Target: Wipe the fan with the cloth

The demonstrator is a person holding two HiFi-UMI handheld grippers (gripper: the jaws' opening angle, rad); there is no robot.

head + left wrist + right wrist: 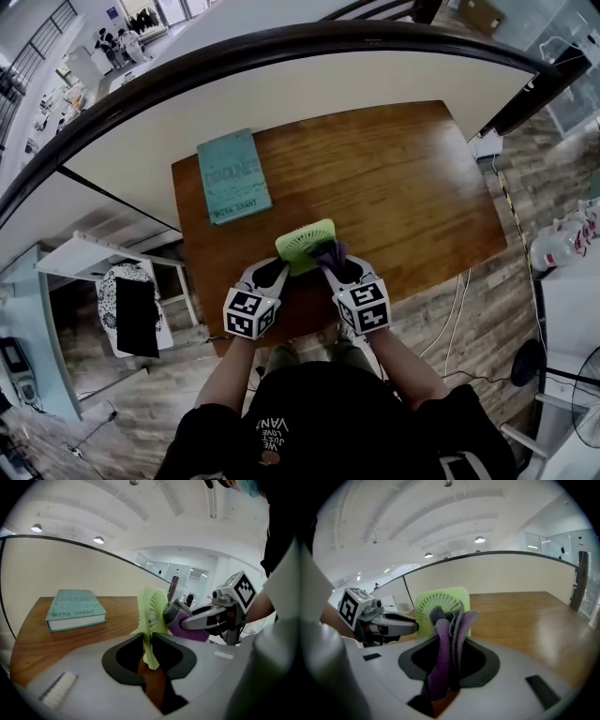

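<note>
Left gripper [149, 654] (the person's own left, at the left of the head view): jaws clenched on the lower edge of the green fan [153, 612], which stands edge-on and upright between them in the left gripper view. Right gripper [446, 667]: jaws clamped on a folded purple cloth [443, 644], whose upper folds rise out of the jaws and press against the round grille on the face of the fan. The two grippers meet at the fan from opposite sides, the left at its edge and the right at its front; each shows in the other's view with its marker cube. In the head view the fan is a square pale green body near the front edge of the wooden bench [403, 187], directly ahead of the person, with the cloth lying over its right-hand corner (whether the fan's base touches the bench cannot be told). A teal hardback book [232, 175] lies flat on the far left part of the bench, well apart from the fan. Beyond the bench runs a pale curved wall topped by a dark handrail [309, 45].
</note>
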